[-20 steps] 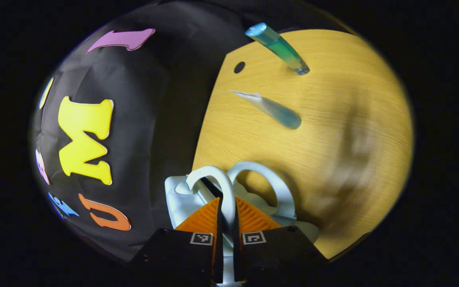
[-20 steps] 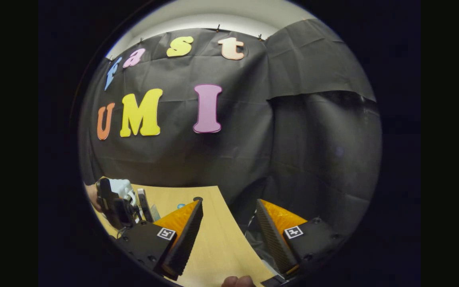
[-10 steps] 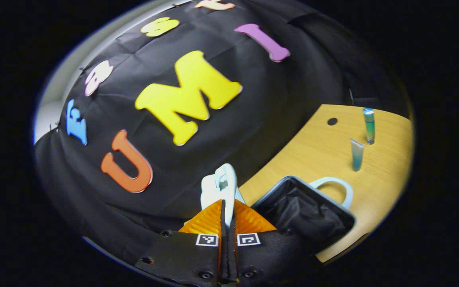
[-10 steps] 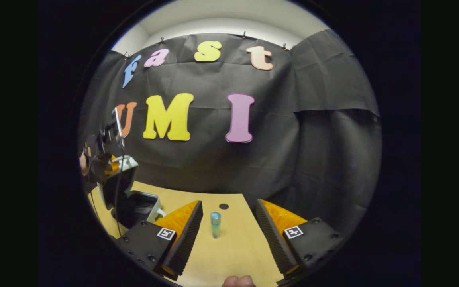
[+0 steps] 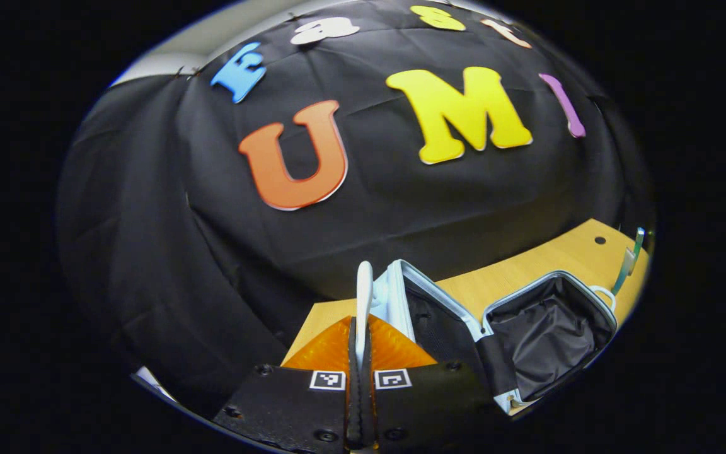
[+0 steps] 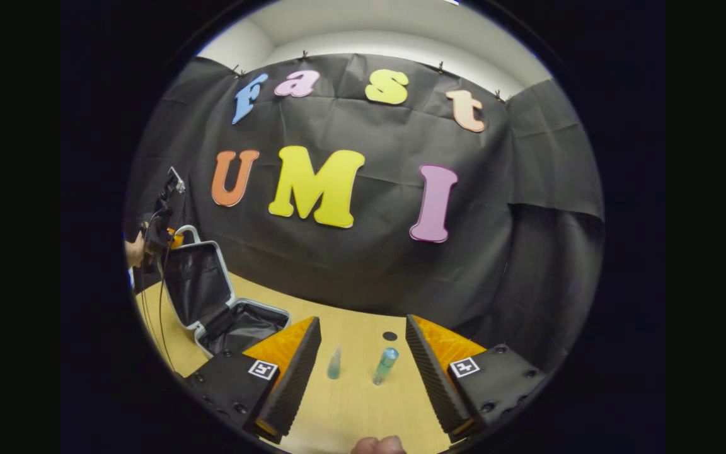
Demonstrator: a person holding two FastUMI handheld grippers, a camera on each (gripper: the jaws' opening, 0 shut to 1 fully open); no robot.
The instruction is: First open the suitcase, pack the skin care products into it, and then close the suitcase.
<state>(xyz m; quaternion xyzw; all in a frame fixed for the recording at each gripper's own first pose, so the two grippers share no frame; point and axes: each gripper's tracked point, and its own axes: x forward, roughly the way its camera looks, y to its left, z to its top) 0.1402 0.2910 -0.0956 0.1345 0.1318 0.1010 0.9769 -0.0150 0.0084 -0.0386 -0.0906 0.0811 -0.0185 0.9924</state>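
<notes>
The small white suitcase stands open on the wooden table; its lid (image 5: pixel 429 312) is raised past upright and the black-lined base (image 5: pixel 546 334) lies flat. My left gripper (image 5: pixel 360 323) is shut on the lid's white handle (image 5: pixel 363 287). In the right gripper view, the lid (image 6: pixel 196 284) and base (image 6: pixel 243 326) sit at the far left, with the left gripper (image 6: pixel 160 230) at the lid's top edge. A pale blue tube (image 6: pixel 334 364) and a teal bottle (image 6: pixel 385 364) lie on the table, ahead between the fingers of my open right gripper (image 6: pixel 362 323), which holds nothing.
The table (image 6: pixel 350 403) has a small dark hole (image 6: pixel 390 336) behind the bottle. A hand (image 6: pixel 135 250) holds the left gripper, with a cable hanging from it. The black cloth wall closes the table's far side. The two products (image 5: pixel 629 261) show at the far right edge of the left gripper view.
My left gripper has swung the lid up by its handle, from nearly closed to wide open. The right gripper view has shifted, bringing the tube and bottle between its fingers.
</notes>
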